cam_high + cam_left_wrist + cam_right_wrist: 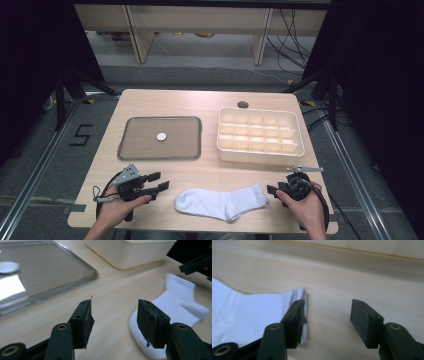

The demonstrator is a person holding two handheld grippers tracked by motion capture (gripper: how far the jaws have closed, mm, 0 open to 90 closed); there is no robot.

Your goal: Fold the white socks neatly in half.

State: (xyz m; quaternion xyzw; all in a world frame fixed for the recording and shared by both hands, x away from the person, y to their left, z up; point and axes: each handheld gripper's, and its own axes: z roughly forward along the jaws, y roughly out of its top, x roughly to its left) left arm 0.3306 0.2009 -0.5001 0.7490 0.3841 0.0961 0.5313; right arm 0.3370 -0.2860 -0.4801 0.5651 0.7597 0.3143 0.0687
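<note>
The white sock [222, 201] lies flat on the wooden counter [200, 102], near the person's edge, between the two grippers, with its toe end toward the left gripper [156, 181] and its ribbed cuff toward the right gripper [272, 189]. It looks very light and fully soft, so I judge it will fold and hang down when lifted, and it will not break or slip much; the knitted cloth should give the rubber pads good friction. The best places to take hold seem to be the cuff edge, where the ribbing is thicker, and the toe end, each pinched low against the counter so that a jaw catches the layers. The jaws of both grippers stand apart and hold nothing. In the right gripper view the cuff edge [297, 302] lies beside and partly behind one jaw, while the gap between the jaws shows bare wood. In the left gripper view the toe end [147, 340] lies just behind one jaw, and the gap is also over bare counter. The grey tray [131, 150] and the cream divided box [260, 156] stand farther back, well apart from the sock.
</note>
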